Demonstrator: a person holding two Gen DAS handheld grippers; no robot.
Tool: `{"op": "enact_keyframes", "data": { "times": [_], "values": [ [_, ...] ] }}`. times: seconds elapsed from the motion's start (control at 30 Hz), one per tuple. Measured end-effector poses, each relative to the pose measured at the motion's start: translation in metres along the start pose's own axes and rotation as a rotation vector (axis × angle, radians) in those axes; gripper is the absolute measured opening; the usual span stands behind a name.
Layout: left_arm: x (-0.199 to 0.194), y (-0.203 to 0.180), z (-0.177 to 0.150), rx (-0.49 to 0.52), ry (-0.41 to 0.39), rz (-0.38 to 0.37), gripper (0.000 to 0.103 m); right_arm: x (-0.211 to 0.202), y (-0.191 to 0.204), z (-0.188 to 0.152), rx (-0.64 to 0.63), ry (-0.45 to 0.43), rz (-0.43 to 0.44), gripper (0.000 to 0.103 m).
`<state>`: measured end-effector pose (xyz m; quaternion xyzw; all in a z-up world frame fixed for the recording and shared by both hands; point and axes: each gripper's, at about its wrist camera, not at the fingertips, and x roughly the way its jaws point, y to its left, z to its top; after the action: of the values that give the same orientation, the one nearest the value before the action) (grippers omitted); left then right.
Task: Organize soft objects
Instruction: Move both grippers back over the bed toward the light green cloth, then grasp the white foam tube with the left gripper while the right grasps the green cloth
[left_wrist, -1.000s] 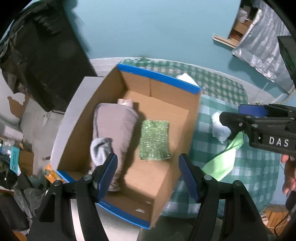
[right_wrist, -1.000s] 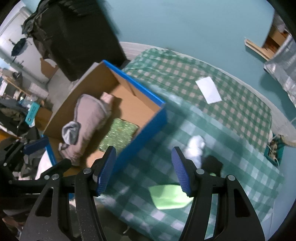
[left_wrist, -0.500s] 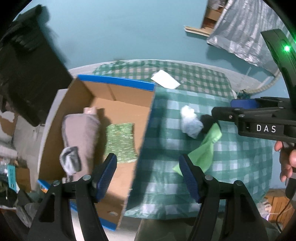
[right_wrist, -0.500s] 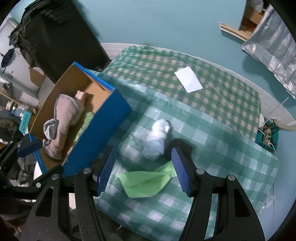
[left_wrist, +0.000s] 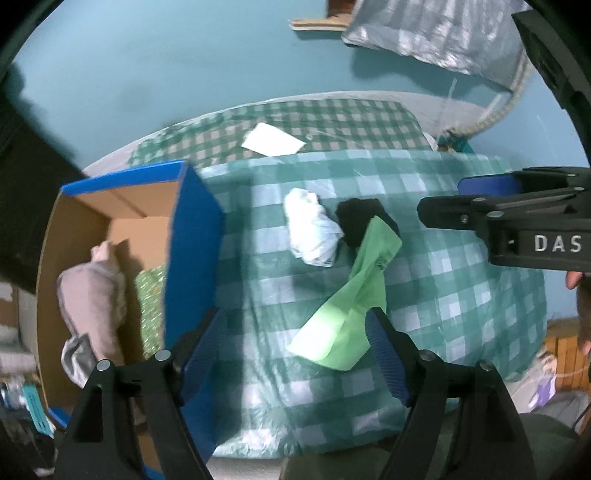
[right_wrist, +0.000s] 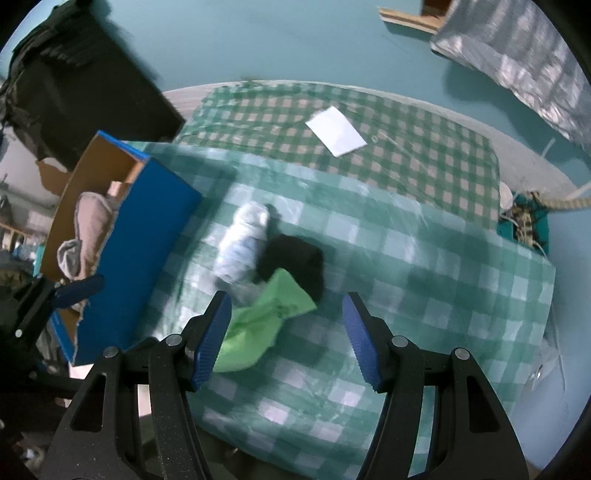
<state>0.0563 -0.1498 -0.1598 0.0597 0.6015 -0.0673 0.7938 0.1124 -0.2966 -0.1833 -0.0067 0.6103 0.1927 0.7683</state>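
**Soft items wait on checked cloth beside a half-filled box**

A table draped in a green checked cloth (left_wrist: 461, 295) fills both wrist views, its far half covered in a darker green-and-beige check; motion blur softens the nearer squares in the right wrist view. Left of the cloth sits a cardboard box (left_wrist: 192, 236) with blue outer walls, its near wall hiding most of the floor inside. Past that wall a grey-beige rolled garment (left_wrist: 92, 295) lies in the box, its lower end cut off by the box edge and the left gripper's frame, with a sparkly green pad (left_wrist: 151, 295) just beside it, only a strip of which shows.

On the cloth right of the box, three soft pieces cluster together. A light green cloth (left_wrist: 354, 295) lies nearest the cameras, its upper end overlapping a black bundle (left_wrist: 354, 218), whose shape is hard to read. A white crumpled bundle (left_wrist: 310, 232) touches the black one on the box side. Farther back on the cloth lies a white paper sheet (left_wrist: 273, 140).

The left gripper (left_wrist: 295, 354) hangs over the cloth's near edge, jaws spread wide and holding nothing. The right gripper (right_wrist: 286, 339) is likewise spread wide and empty, above the light green cloth.
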Motion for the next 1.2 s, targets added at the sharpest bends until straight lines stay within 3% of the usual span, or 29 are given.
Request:
{"op": "enact_keyframes", "data": {
  "times": [0.3, 0.53, 1.0, 1.03, 1.1, 1.17, 1.2],
  "values": [
    [0.049, -0.026, 0.007, 0.064, 0.097, -0.046, 0.080, 0.012, -0.043, -0.028, 0.108, 0.038, -0.017, 0.063],
    [0.072, -0.030, 0.015, 0.003, 0.136, -0.120, 0.080, 0.020, -0.061, -0.047, 0.153, 0.067, -0.021, 0.063],
    [0.106, -0.044, 0.021, 0.048, 0.173, -0.107, 0.076, 0.023, -0.076, -0.060, 0.197, 0.085, -0.028, 0.063],
    [0.107, -0.044, 0.020, 0.050, 0.172, -0.108, 0.069, 0.023, -0.076, -0.061, 0.197, 0.088, -0.028, 0.063],
    [0.108, -0.044, 0.020, 0.058, 0.171, -0.108, 0.047, 0.025, -0.074, -0.061, 0.197, 0.092, -0.028, 0.063],
    [0.111, -0.042, 0.020, 0.058, 0.182, -0.104, 0.014, 0.027, -0.071, -0.062, 0.193, 0.100, -0.028, 0.063],
    [0.112, -0.040, 0.019, 0.053, 0.191, -0.105, 0.010, 0.029, -0.069, -0.063, 0.190, 0.102, -0.027, 0.063]
  ]
}}
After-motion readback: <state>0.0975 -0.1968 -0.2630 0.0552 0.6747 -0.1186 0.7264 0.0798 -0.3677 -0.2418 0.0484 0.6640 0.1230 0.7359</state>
